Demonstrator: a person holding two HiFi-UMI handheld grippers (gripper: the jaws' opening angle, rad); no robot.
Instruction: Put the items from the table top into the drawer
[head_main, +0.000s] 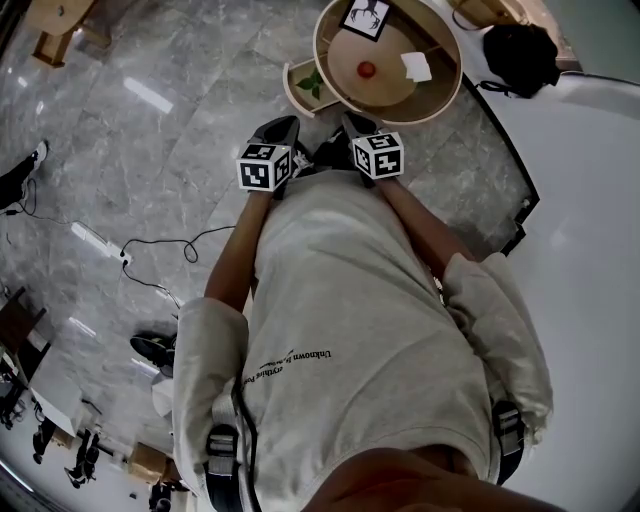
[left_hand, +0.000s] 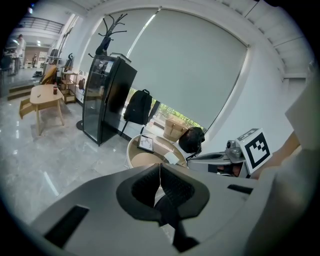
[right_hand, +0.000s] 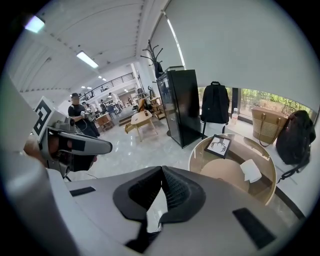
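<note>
Step in hand: the approach, before the first pick. Nothing is being carried.

Left gripper (left_hand: 160, 168): the jaws are closing tip to tip with nothing between them. Right gripper (right_hand: 161, 171): the same, pads meeting and empty. The person is holding both side by side in front of the chest, pointing toward 12 o'clock, short of the table (head_main: 331, 82) and not over it.

Task things, head view: the round table is lying at 12 o'clock from the person. Three items are sitting on its top.
- Framed picture (head_main: 366, 17) at the top's 12 o'clock edge.
- Small red item (head_main: 367, 69) near the centre; too small to identify.
- White paper (head_main: 417, 66) toward 3 o'clock of the red item, well apart from it.

The drawer (head_main: 296, 93) is standing open at the table's 8 o'clock side, with something green (head_main: 311, 82) lying inside. So one item is probably stowed and three are waiting.

Next move, as a judgement: one gripper needs to open and go forward and down over an item. The red one is sitting nearest the drawer. It looks small, so the jaws will need centring low around it before closing.

Risk: the flat paper may be hard to pinch off the surface.
</note>
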